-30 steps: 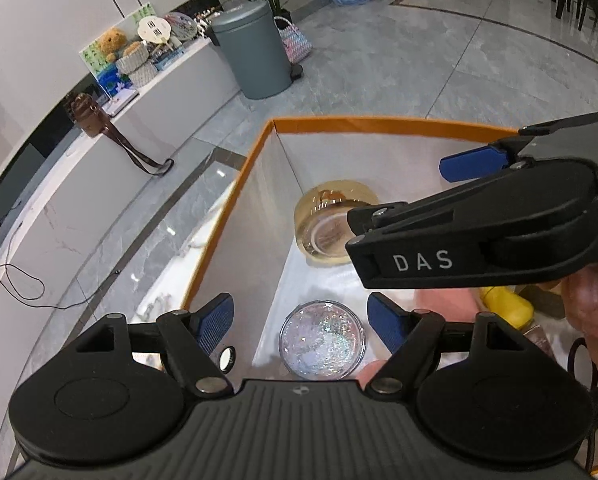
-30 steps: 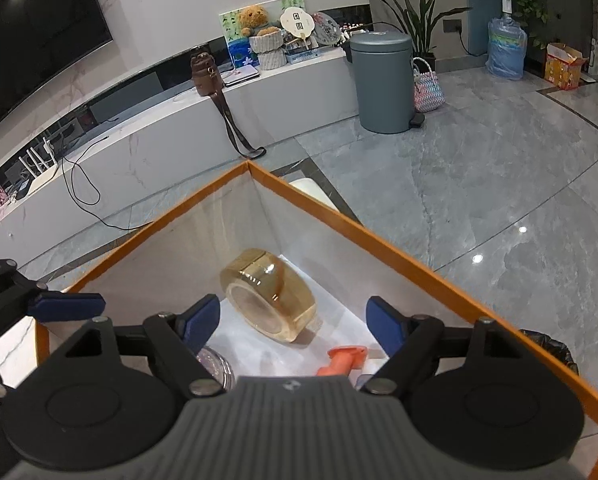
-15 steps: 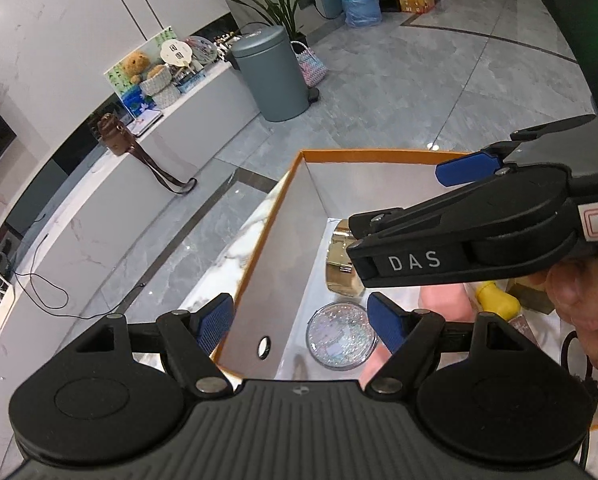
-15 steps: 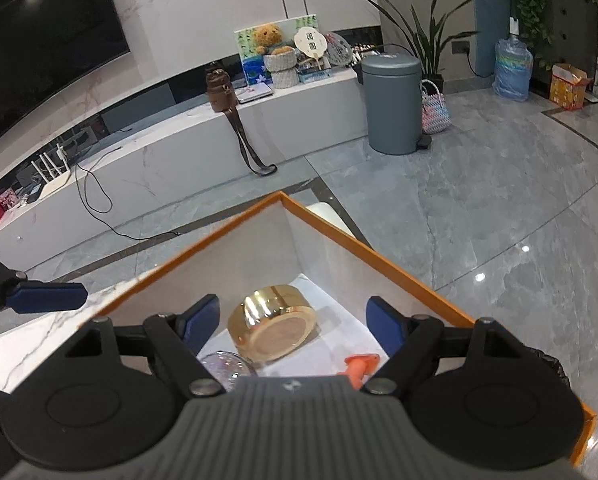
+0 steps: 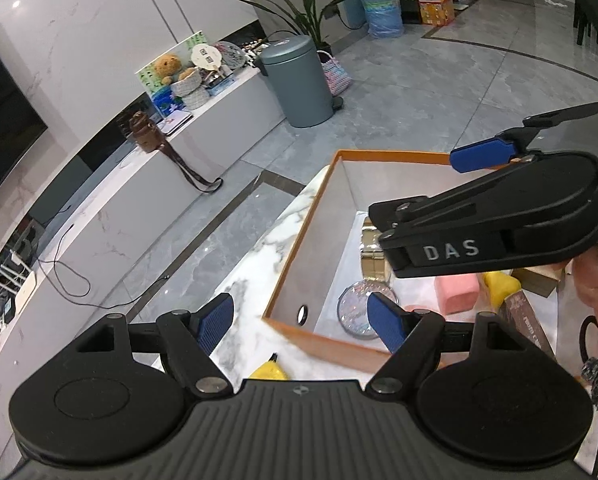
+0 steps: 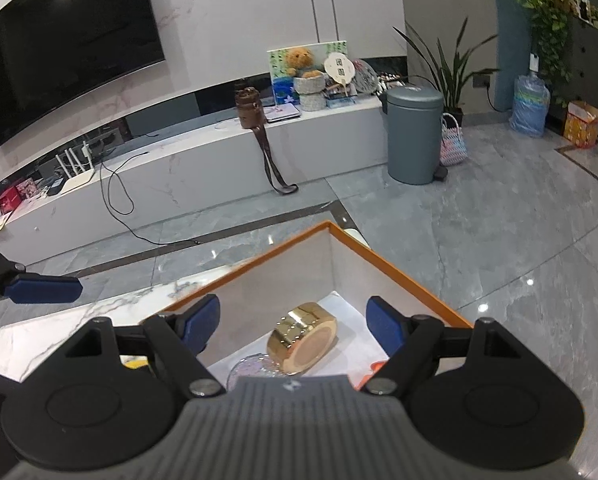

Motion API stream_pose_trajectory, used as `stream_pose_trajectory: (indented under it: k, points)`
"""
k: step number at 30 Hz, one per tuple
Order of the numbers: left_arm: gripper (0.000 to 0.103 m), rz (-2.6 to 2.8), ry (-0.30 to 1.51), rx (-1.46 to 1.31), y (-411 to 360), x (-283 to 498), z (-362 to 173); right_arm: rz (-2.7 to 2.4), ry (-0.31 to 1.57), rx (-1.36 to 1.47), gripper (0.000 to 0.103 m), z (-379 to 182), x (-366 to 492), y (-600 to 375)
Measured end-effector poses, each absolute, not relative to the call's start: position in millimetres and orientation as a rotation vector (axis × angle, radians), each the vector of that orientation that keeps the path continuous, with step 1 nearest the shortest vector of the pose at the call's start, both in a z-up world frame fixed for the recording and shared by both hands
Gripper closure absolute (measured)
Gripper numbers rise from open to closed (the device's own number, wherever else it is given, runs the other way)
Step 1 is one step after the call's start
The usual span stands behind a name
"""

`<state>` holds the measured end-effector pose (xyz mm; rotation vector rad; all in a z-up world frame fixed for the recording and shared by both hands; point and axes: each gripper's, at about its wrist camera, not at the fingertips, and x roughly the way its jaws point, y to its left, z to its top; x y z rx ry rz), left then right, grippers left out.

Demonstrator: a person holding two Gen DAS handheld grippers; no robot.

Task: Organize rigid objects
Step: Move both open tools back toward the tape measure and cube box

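Note:
An orange-rimmed box [image 5: 313,236] with grey inner walls stands on the marble table. It holds a gold round tin [image 6: 303,336], a glittery round disc [image 5: 357,308], a pink block [image 5: 457,292], a yellow piece [image 5: 499,284] and a small orange piece [image 6: 373,368]. My left gripper [image 5: 299,320] hovers open above the box's near left corner with nothing between its fingers. My right gripper [image 6: 293,322] is also open and empty, above the box and pointing down at the tin. In the left wrist view the right gripper [image 5: 419,188] crosses over the box from the right.
A yellow object [image 5: 269,370] lies on the marble table [image 5: 259,264] just outside the box. A person's hand [image 5: 595,280] and a black cable [image 5: 591,332] are at the right. Beyond the table are grey floor, a low white bench [image 6: 187,184] and a grey bin [image 6: 415,136].
Both grippers have risen and drawn back from the box, which now looks smaller and farther. The box's near rim and the yellow object outside it have come into the left view. Jaws unchanged.

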<state>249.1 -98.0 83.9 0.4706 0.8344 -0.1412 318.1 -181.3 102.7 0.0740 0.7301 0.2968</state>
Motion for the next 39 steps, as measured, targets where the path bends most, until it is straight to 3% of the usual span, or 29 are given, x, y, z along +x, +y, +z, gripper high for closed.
stream_pose_trajectory:
  k: [20,39]
  points:
    - [0.014,-0.038,0.905,0.344,-19.1,196.1,54.1,0.443,0.671,-0.137,0.024,119.9,241.1,-162.0]
    - [0.014,-0.019,0.911,0.186,12.7,215.1,-12.4,0.647,0.652,-0.431,0.027,57.3,140.9,-143.9]
